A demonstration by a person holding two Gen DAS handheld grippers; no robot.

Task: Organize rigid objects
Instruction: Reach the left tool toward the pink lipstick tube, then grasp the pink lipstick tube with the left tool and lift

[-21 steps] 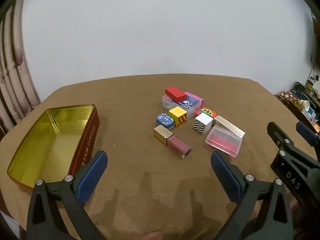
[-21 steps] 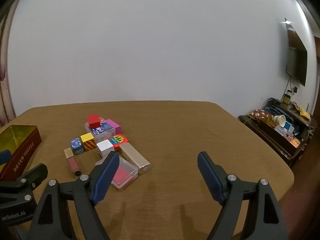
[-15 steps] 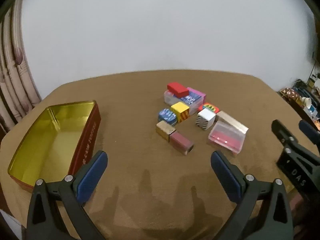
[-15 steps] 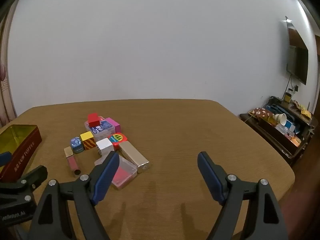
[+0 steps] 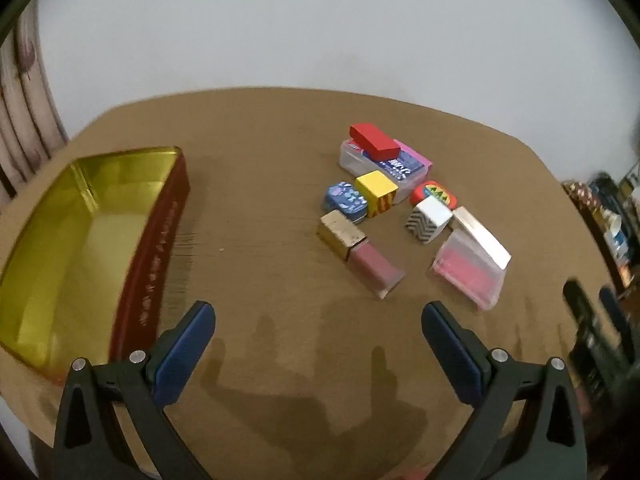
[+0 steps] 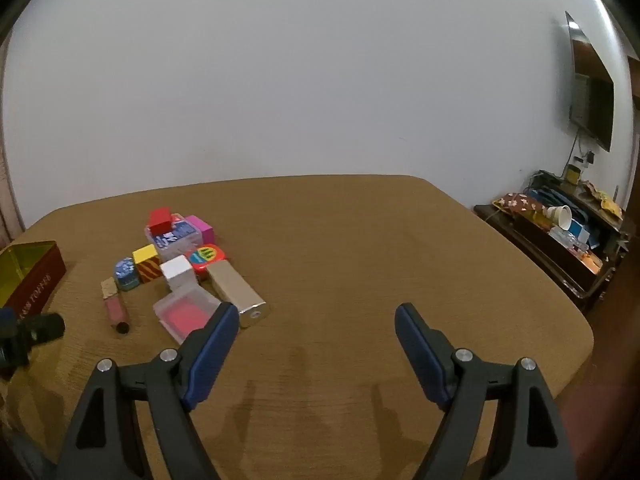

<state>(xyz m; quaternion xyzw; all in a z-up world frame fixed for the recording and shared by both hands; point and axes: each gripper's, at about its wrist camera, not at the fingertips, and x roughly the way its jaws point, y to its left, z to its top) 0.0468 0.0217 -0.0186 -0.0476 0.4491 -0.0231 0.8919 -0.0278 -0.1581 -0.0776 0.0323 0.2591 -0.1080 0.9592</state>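
A cluster of small rigid items lies mid-table: a red block on a clear case, a yellow cube, a blue tin, a zigzag white cube, a gold-capped pink bottle, a clear pink box and a gold bar. An open gold-lined red tin stands at the left. My left gripper hangs open just short of the pink bottle, holding nothing. My right gripper is open over bare table, right of the cluster.
The brown table has free room to the right and front of the cluster. A curtain hangs at the far left. A cluttered low cabinet and a wall screen stand off the table's right side.
The left gripper has moved forward and tilted down, so the cluster and tin appear closer and larger. The right gripper has drifted slightly toward the cluster. Both stay open.
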